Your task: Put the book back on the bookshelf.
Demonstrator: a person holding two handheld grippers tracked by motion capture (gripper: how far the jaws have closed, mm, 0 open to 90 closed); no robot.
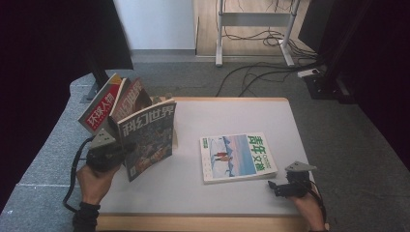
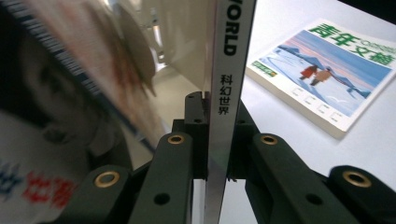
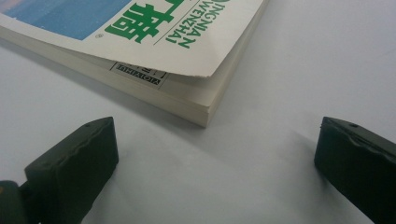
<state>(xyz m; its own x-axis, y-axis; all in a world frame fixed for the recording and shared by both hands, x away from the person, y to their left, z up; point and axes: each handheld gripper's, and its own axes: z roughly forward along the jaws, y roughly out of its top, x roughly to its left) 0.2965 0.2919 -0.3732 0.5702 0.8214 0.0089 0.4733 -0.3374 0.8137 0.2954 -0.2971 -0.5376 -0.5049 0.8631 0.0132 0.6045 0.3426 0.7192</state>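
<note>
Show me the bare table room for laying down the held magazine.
Bare strip between the held sci-fi magazine and the flat green-titled magazine; also the table's far part beyond that flat magazine. Crowded at left by the standing magazines.

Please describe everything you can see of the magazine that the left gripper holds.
The magazine is a thin, glossy issue with a dark illustrated cover and large pale Chinese title characters. Its white spine reads "WORLD". The left gripper is shut on the spine, holding it upright above the table, beside other standing magazines.
</note>
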